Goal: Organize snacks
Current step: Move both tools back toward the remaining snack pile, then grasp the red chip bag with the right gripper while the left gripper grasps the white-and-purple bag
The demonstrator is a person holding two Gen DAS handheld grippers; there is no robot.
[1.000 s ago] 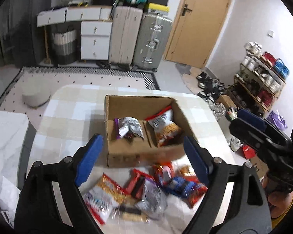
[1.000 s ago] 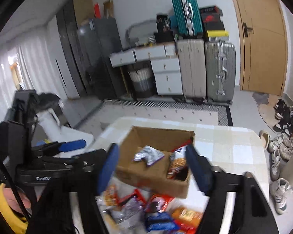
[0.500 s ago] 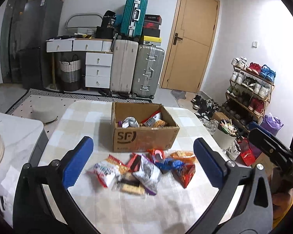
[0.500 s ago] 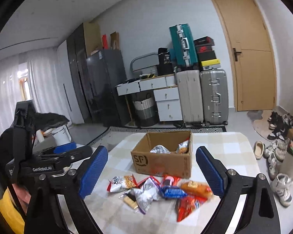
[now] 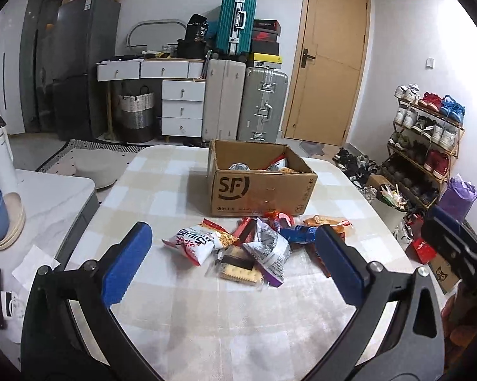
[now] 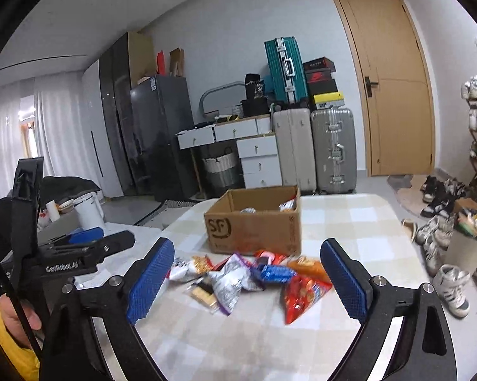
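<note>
While the snacks wait on the bench, things stand like this:
Snack packets (image 5: 238, 247): loose heap, just before the box.
Cardboard box (image 5: 260, 187): on the checked bench (image 5: 162, 184), some packets inside.
Left hand-held gripper (image 5: 232, 263): wide, holding nothing, jaws just opened.
Right hand-held gripper (image 6: 248, 276): wide, holding nothing, jaws just opened.

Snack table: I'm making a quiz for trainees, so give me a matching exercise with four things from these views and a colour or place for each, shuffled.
Things:
1. cardboard box
2. cracker packet
3. red bag
4. upright suitcase

Descriptions:
A. teal, standing on top of other cases
B. nearest the camera in the snack pile, left wrist view
C. behind the pile, open, with snacks inside
D. right-hand near end of the pile, right wrist view

Pairs: 1-C, 2-B, 3-D, 4-A
</note>
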